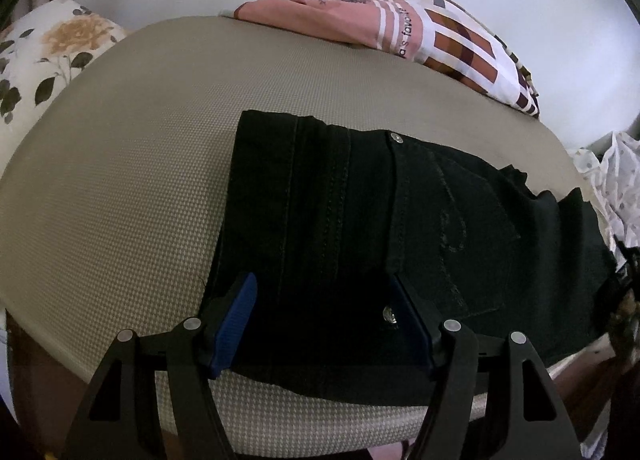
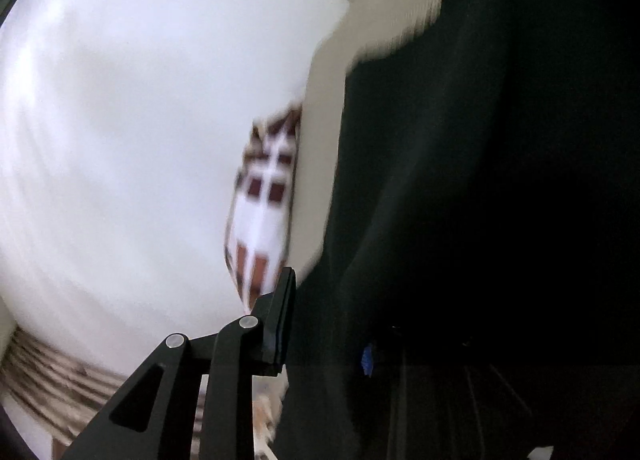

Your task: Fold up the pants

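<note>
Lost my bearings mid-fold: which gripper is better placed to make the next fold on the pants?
Left. The left gripper hangs open, squarely over the black pants on the beige cushion. The right view is blurred and pants-filled.

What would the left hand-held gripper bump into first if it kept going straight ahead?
Probably the black pants. The left hand-held gripper is open with its blue pads low over them, folded on the beige cushion. Its exact height above the cloth is unclear.

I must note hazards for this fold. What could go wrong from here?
1. The black pants reach the near edge of the beige cushion; a pull may drag them off.
2. The right wrist view is blurred, so the right gripper's hold is uncertain.
3. The left gripper, jaws open, holds nothing.
</note>
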Tool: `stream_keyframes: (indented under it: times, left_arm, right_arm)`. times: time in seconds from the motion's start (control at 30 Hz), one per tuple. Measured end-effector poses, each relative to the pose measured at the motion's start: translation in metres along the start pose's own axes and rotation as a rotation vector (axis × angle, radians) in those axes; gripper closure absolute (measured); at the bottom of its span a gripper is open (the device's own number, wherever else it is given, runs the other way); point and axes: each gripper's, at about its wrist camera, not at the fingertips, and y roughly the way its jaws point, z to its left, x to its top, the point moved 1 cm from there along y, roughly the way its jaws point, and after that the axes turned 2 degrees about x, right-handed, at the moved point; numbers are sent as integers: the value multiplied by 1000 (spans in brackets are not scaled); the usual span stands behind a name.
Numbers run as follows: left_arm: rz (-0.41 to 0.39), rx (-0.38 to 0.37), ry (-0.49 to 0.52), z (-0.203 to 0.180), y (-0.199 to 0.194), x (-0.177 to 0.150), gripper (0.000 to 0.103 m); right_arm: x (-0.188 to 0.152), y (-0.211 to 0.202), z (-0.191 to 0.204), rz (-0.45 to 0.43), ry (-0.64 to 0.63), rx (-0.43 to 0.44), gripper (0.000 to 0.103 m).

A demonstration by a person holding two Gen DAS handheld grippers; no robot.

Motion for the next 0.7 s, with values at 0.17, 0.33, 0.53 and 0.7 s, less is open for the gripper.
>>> stream_keyframes:
  times: [0.17, 0.33, 0.53, 0.7]
  left_arm:
    - [-2, 11, 3, 0, 2, 2, 34]
    - [3, 24, 25, -1, 2, 1, 34]
    - [18, 6, 39, -3, -1, -2, 31]
    - [16, 38, 112, -12, -1, -7, 27]
  right_arm:
    - [33, -26, -4, -57, -26, -56, 97]
    - [24, -62, 18, -54, -119, -97, 98]
    - [19, -114, -18, -50, -99, -177, 98]
    - [12, -136, -68, -70, 67, -83, 100]
